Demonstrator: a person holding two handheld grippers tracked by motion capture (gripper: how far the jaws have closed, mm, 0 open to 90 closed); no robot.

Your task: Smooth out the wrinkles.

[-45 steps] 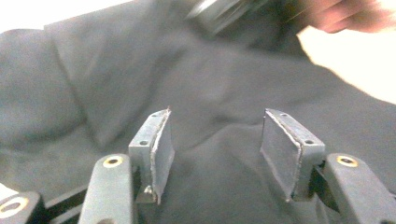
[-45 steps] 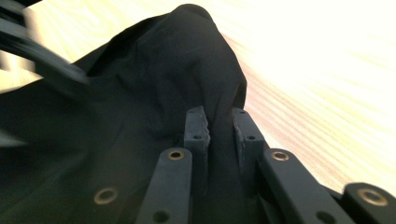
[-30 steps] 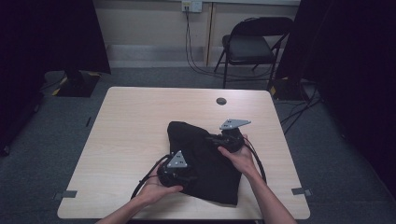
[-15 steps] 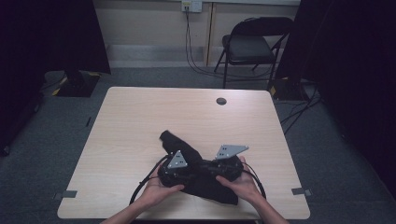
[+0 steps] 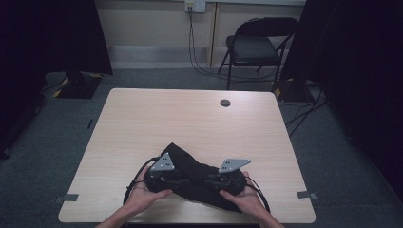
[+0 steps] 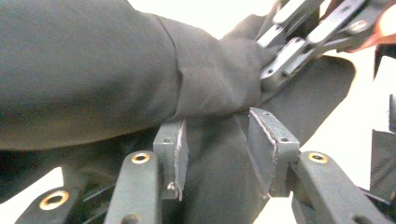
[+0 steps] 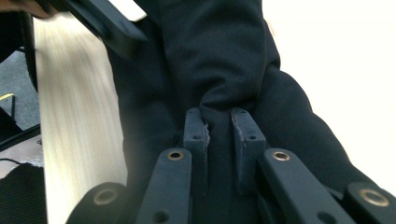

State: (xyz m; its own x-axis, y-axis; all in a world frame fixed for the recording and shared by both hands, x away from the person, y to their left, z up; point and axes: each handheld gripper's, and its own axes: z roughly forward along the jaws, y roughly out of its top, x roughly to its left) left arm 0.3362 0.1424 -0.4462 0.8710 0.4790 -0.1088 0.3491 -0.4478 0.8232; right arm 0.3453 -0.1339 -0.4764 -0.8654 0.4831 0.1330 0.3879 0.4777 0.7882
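Black garment point(image 5: 197, 178) bunched at table point(image 5: 190, 118) 6 o'clock edge, between my hands. Left hand-held gripper point(image 6: 215, 149) part spread, cloth fold between jaws. Right hand-held gripper point(image 7: 218, 140) pinching fold tight. Both ends gathered inward; I judge this a fold in progress, right grip anchoring cloth.

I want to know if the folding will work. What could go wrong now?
The right gripper pinches just a thin fold of the cloth, so it might slip out. The left gripper has its jaws wider, with cloth between them, so its hold looks looser. The cloth lies near the table edge and could slide off.
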